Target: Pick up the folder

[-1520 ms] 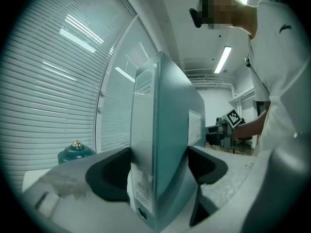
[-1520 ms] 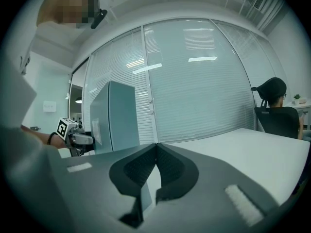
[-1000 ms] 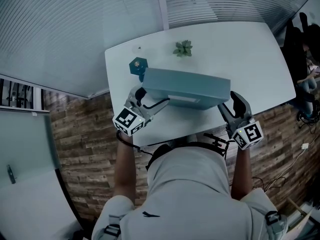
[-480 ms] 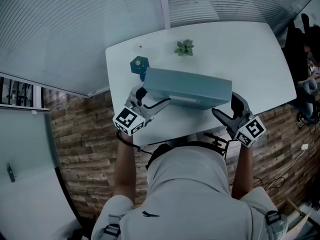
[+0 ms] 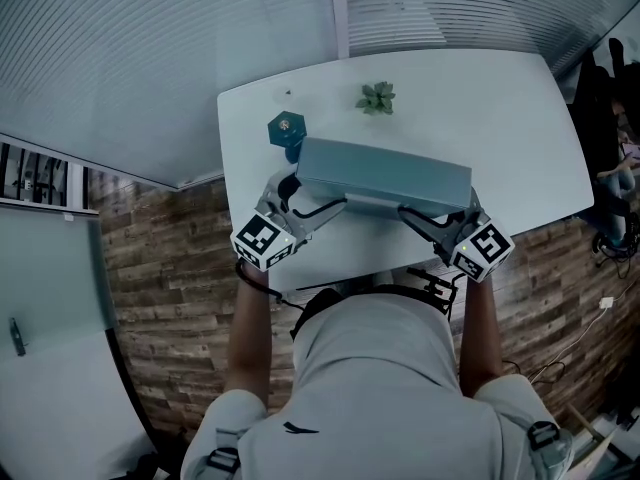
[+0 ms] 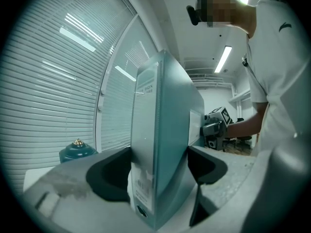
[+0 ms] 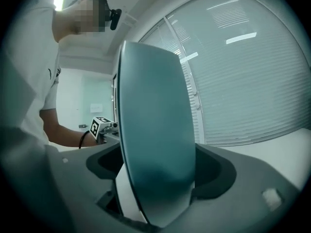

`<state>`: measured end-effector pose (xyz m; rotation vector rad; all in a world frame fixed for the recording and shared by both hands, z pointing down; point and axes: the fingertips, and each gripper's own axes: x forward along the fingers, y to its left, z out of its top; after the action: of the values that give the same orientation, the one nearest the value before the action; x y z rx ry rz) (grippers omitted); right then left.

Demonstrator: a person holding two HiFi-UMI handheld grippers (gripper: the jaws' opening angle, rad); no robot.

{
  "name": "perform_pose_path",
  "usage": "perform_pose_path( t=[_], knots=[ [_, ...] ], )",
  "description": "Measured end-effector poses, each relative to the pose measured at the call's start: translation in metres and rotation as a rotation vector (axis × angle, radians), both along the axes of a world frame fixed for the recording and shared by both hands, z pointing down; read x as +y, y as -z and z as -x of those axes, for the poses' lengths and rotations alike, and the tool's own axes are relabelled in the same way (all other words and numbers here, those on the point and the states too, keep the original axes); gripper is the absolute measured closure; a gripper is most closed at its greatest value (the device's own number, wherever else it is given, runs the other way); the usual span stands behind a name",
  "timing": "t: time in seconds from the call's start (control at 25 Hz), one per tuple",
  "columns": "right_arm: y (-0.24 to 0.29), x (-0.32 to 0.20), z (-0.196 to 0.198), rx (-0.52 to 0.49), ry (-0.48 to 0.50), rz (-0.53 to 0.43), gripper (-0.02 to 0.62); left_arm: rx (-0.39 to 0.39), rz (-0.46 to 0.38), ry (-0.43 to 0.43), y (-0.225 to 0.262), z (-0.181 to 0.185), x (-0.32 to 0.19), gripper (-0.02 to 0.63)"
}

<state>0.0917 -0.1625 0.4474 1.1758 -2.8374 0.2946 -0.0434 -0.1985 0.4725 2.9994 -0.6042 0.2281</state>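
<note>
A grey-blue folder (image 5: pixel 385 176) stands upright on the white table (image 5: pixel 500 118). My left gripper (image 5: pixel 312 196) is shut on its left end; in the left gripper view both pads press the labelled spine (image 6: pixel 160 144). My right gripper (image 5: pixel 435 208) straddles the right end. Its jaws have just been opening and stand wide around the folder's cover (image 7: pixel 155 144), with a pale gap on the left side, so I see no clamp. Each gripper's marker cube shows at the far end in the other's view: the right one (image 6: pixel 216 127) and the left one (image 7: pixel 100 126).
A small teal pot (image 5: pixel 286 130) stands just behind the folder's left end, close to the left gripper. A little green plant (image 5: pixel 377 98) sits farther back. Window blinds run behind the table. The table's front edge lies right by both hands, above a wood-pattern floor.
The right gripper has swung in from the table's right front to the folder's right end, and its jaws have widened around it. The left gripper and the folder have kept still.
</note>
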Motion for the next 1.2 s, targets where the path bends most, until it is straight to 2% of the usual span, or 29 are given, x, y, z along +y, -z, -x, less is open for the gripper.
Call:
perform_pose_path(
  t=[0.16, 0.36, 0.52, 0.6, 0.96, 1.2],
  knots=[
    [-0.002, -0.007, 0.003, -0.007, -0.023, -0.012, 0.161, 0.009, 0.002, 0.009, 0.000, 0.001, -0.001, 0.224],
    [-0.008, -0.009, 0.007, 0.010, 0.017, -0.006, 0.152, 0.022, 0.008, 0.009, 0.000, 0.001, 0.000, 0.224],
    [-0.027, -0.012, 0.019, 0.140, 0.107, -0.001, 0.144, 0.029, 0.022, -0.004, -0.002, 0.001, -0.001, 0.222],
    [-0.032, -0.014, 0.020, 0.170, 0.119, 0.000, 0.150, 0.042, 0.036, -0.004, -0.003, 0.001, -0.003, 0.222],
    [-0.027, -0.013, 0.017, 0.129, 0.144, -0.023, 0.172, 0.127, 0.131, -0.024, -0.007, 0.001, -0.001, 0.218],
    [-0.023, -0.008, 0.013, 0.034, 0.227, 0.089, 0.175, 0.242, 0.295, -0.082, -0.009, 0.006, 0.014, 0.225]
  ],
)
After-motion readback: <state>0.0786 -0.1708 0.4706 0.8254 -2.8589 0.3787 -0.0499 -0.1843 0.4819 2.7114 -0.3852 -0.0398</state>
